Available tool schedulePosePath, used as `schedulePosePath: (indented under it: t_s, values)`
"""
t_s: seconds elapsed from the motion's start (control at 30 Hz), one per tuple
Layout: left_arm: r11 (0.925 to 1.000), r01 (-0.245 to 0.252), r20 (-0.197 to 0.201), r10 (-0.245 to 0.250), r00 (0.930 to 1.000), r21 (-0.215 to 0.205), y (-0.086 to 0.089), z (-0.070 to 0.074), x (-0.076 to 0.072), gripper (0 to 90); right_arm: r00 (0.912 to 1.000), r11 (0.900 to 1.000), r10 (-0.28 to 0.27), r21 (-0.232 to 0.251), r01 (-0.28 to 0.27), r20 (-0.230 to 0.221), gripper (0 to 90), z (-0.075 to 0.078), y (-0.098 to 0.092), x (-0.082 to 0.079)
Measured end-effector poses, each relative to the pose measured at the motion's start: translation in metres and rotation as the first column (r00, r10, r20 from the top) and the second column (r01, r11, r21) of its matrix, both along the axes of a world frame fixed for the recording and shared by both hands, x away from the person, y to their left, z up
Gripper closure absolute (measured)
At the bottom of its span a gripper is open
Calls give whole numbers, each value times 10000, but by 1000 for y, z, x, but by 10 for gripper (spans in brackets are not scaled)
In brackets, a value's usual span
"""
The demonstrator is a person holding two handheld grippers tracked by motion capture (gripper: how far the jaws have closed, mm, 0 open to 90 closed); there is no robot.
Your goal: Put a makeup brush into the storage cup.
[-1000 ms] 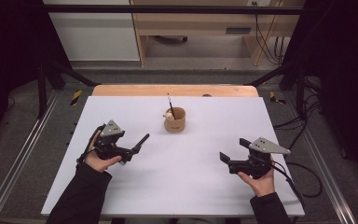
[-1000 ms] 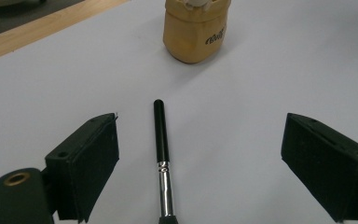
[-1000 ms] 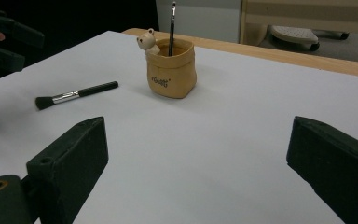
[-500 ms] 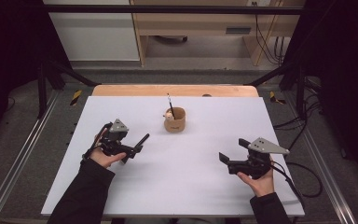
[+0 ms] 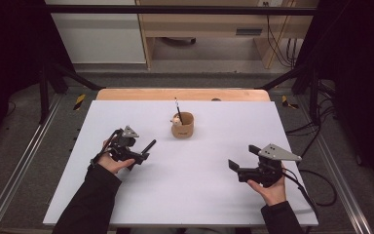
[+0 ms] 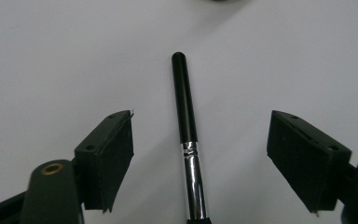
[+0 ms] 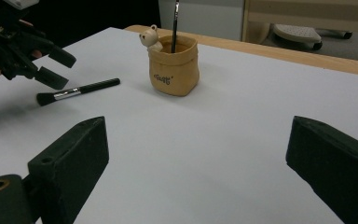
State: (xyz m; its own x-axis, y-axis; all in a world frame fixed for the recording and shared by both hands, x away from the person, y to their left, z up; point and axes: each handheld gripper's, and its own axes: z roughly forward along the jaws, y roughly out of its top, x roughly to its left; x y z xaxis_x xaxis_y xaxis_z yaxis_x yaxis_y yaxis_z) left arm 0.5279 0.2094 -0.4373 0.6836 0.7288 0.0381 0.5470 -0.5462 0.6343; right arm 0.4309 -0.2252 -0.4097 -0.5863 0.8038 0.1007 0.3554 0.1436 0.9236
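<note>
A black-handled brush [image 6: 187, 135] lies flat on the white desk [image 5: 195, 195] toward its left edge, handle pointing toward a tan pot [image 5: 183, 125] near the far edge that holds a second brush [image 7: 175, 23]. The left gripper [image 5: 143, 150] hovers over the lying brush, fingers wide apart, gripping nothing. The right gripper [image 5: 238, 168], near the right edge, is likewise wide open and empty.

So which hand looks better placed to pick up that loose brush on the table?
The left. Its gripper hangs over the brush with open jaws on either side of the handle. The right gripper sits far across the table, open, beyond the little pot.
</note>
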Motion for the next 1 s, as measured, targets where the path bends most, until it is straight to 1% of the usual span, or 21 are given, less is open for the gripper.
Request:
schedulePosePath:
  t_s: [0.03,0.2,0.23,0.33,0.37,0.47,0.57,0.73,0.87,1.0]
  values:
    - [9999,69,-66,-68,10000,78,0,-1,1,251,10000,10000,-1,4,1,-9,64,0,0,0]
    - [9995,40,-315,-30,9995,317,-3,-7,3,275,10000,10000,28,-2,-28,2,64,0,1,0]
    - [9990,68,-345,-53,9994,451,-3,-7,4,285,10000,10000,23,-2,-23,13,64,0,1,0]
    - [9980,69,-439,-42,9990,628,-4,-11,6,317,10000,10000,52,-38,-52,15,64,0,1,0]
    - [9976,55,-526,-19,9986,685,-4,-12,7,330,10000,10000,46,-40,-46,8,64,0,1,0]
    - [9971,57,-683,-5,9977,757,-3,-15,9,378,10000,10000,61,-21,-61,-6,65,0,1,0]
    - [9963,79,-750,-15,9972,859,-4,-17,10,416,10000,10000,28,-4,-28,-12,65,0,2,0]
    - [9956,61,-846,19,9964,938,-4,-20,11,501,10000,10000,50,-11,-50,-5,65,-1,2,0]
    - [9963,92,-1035,-3,9946,853,-3,-20,12,562,10000,10000,50,-5,-50,-2,65,-1,2,0]
    - [9970,80,-1111,7,9938,773,-3,-20,12,615,10000,10000,74,-1,-74,7,65,0,3,0]
